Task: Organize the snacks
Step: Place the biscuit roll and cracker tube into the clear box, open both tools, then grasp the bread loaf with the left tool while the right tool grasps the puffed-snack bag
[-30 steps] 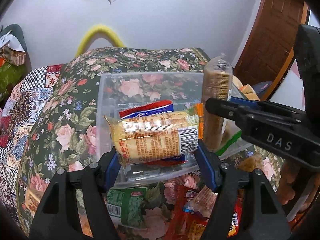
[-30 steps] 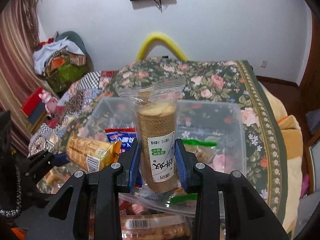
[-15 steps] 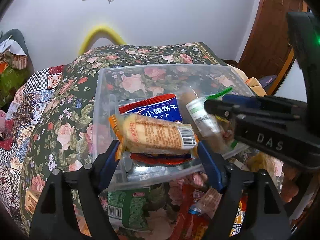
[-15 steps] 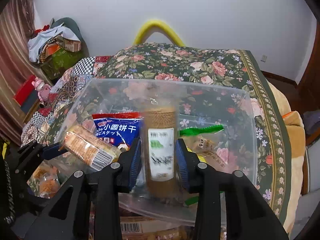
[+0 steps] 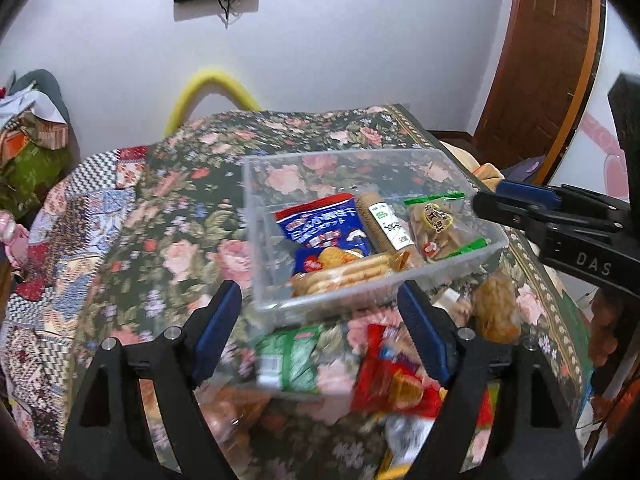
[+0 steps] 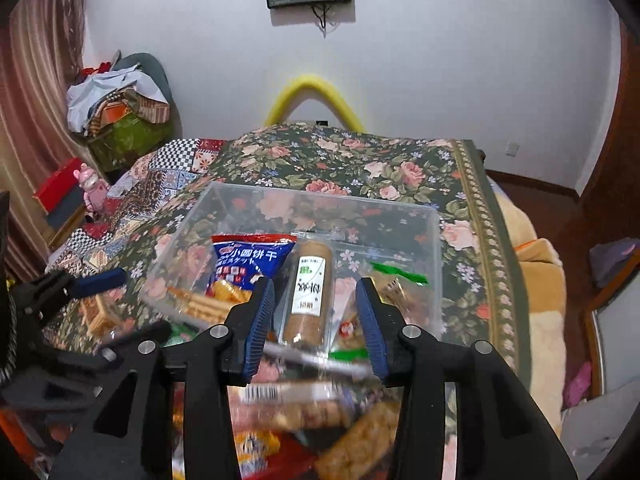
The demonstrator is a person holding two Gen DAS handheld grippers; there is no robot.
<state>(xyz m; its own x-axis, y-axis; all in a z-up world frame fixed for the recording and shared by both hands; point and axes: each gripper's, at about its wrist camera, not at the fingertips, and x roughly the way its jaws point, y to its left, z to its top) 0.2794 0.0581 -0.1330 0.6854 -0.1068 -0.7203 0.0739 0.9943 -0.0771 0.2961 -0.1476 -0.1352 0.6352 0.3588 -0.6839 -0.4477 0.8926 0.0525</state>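
Left wrist view: both tongs [image 5: 320, 330] [image 6: 316, 326] released, empty, near the clear bin [image 5: 496, 246] of snacks.

My left hand-held gripper [image 5: 320, 320] is matt black plastic with ribbed blue pads [image 5: 218, 326] and shiny metal screws; my right hand-held gripper [image 6: 316, 320] is the same. The bin [image 5: 448, 270] is clear, smooth plastic. The snack wrappers, like the blue biscuit bag [image 5: 324, 232], are glossy film. The floral cover [image 5: 168, 216] is soft woven cloth.
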